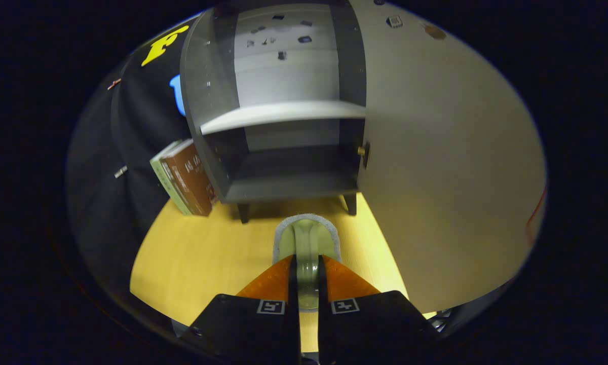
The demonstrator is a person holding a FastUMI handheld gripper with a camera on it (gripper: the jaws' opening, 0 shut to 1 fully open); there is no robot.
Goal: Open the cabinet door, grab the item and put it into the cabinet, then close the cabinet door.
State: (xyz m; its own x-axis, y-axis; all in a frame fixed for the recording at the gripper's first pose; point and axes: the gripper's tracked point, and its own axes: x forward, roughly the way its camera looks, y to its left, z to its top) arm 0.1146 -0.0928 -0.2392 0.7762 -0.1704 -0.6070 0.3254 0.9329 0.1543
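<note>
Gripper [307,271] jaws nearly closed, both orange fingers [271,284] pressing on the pale green handle of a grey-rimmed item [307,238], held over the yellow worktop [207,253]. Just ahead stands the dark cabinet [283,152], door [435,177] swung open to the right, white shelf [283,114] inside, lower compartment bare. Books [187,177] lean against cabinet's left side.

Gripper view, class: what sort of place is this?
Probably a staged test booth: a small cabinet, door open, on a wooden tabletop, books beside it; the gripper grips a pale cup.
</note>
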